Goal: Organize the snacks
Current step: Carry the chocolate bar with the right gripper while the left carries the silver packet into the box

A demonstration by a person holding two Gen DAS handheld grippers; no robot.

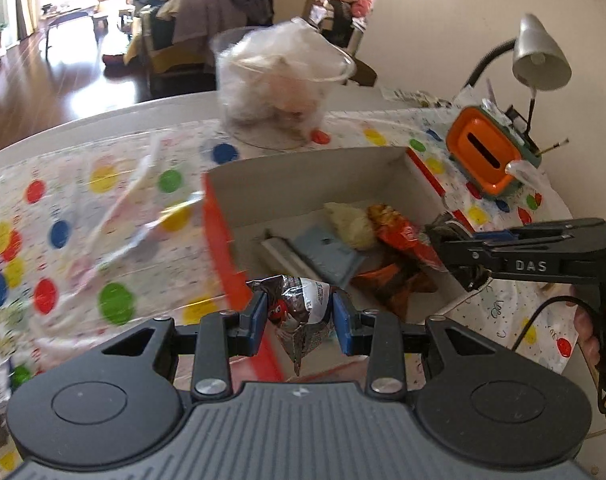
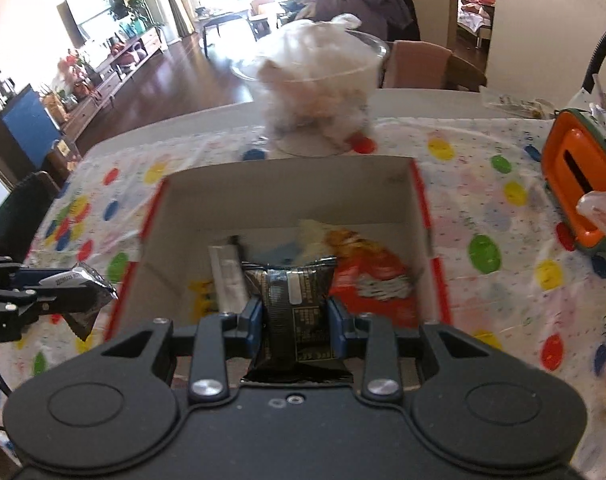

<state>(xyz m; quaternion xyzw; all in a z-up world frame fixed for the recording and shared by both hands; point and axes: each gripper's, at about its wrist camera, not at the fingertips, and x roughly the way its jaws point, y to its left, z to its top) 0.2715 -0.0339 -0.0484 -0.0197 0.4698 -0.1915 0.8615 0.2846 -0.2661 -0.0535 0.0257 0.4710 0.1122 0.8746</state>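
Observation:
An open cardboard box [image 1: 303, 184] with red outer sides sits on the dotted tablecloth and holds several snack packets, among them an orange one [image 1: 403, 236]. My left gripper [image 1: 301, 316] is shut on a silver M&M's packet [image 1: 303, 312], held over the box's near left corner. My right gripper [image 2: 293, 314] is shut on a black snack packet [image 2: 291, 304], held over the box's [image 2: 287, 188] near edge. The right gripper shows in the left wrist view [image 1: 459, 256] at the box's right side. The left gripper shows in the right wrist view [image 2: 63, 292] left of the box.
A clear plastic tub [image 1: 279, 80] of white wrapped items stands behind the box. An orange and green container [image 1: 487, 156] and a grey desk lamp [image 1: 539, 56] stand at the right. A loose clear wrapper [image 1: 135, 216] lies left of the box.

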